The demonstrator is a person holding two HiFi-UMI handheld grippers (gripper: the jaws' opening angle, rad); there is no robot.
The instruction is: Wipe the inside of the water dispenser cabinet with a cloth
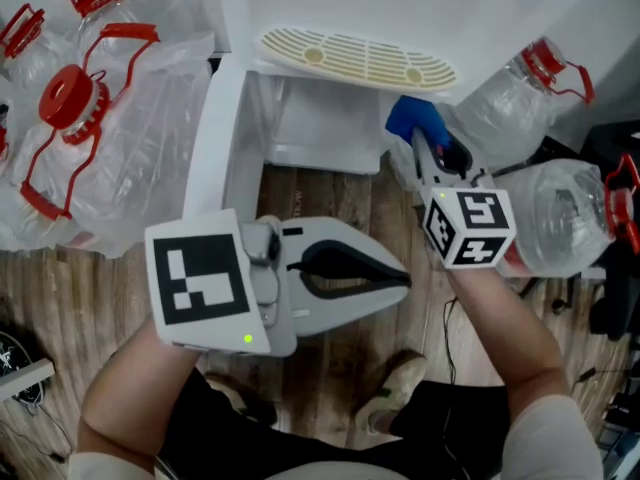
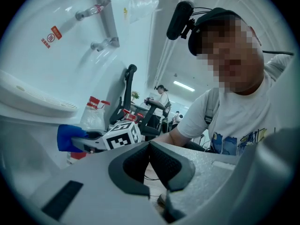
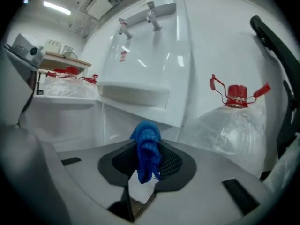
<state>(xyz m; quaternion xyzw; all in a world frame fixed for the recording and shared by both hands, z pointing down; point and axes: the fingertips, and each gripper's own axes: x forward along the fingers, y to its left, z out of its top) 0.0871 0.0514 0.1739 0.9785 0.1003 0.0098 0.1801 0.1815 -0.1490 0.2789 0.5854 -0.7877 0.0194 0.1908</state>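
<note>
Head view: right gripper [image 1: 425, 146] holds the blue cloth [image 1: 410, 118] at the cabinet [image 1: 305, 133] mouth, left gripper [image 1: 402, 280] hangs back (over the floor [image 1: 330, 203]); left gripper view: fingers [image 2: 166, 165] clenched, empty; right gripper view: fingers [image 3: 171, 162] pinching the cloth.

Left tongs [image 2: 149, 146] jaws together, empty; right tongs [image 2: 89, 144] beyond, gripping blue cloth [image 2: 69, 137] near dispenser [image 2: 56, 55].

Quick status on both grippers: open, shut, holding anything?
Left gripper: jaws shut, nothing between them.
Right gripper: jaws shut on the blue cloth.
</note>
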